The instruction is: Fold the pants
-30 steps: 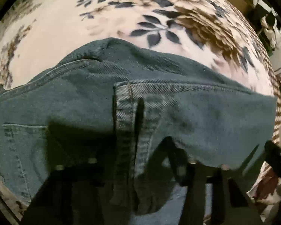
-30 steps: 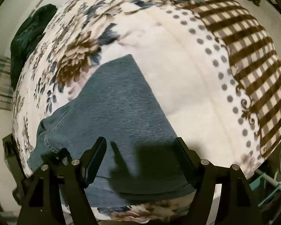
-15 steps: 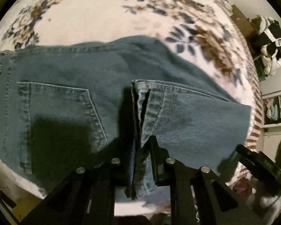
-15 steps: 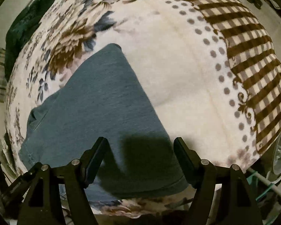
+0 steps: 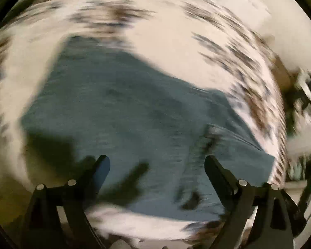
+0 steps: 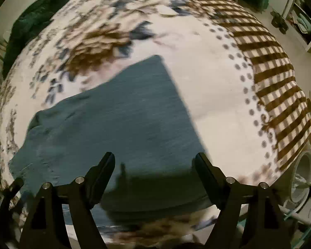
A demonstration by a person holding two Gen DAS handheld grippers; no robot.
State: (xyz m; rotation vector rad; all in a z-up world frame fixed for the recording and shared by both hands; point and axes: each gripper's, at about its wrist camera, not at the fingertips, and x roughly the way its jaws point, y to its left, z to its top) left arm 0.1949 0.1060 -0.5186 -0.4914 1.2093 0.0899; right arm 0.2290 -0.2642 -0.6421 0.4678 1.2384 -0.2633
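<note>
L gripper [image 5: 156, 164] fingers spread wide w/ nothing between them, hovering over the blue pants [image 5: 134, 114], which lie flat on the floral blanket [image 5: 176, 47]; view v. blurred. R gripper [image 6: 154, 162] likewise spread & empty above the pants' [image 6: 118, 114] near edge. Beyond: blanket's [image 6: 207, 72] dotted & checked border on the right, dark green garment [image 6: 33, 20] at far left.

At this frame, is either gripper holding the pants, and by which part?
Nothing is held. The left gripper and right gripper both stand open above the pants, which lie on the blanket with no cloth between the fingers.
</note>
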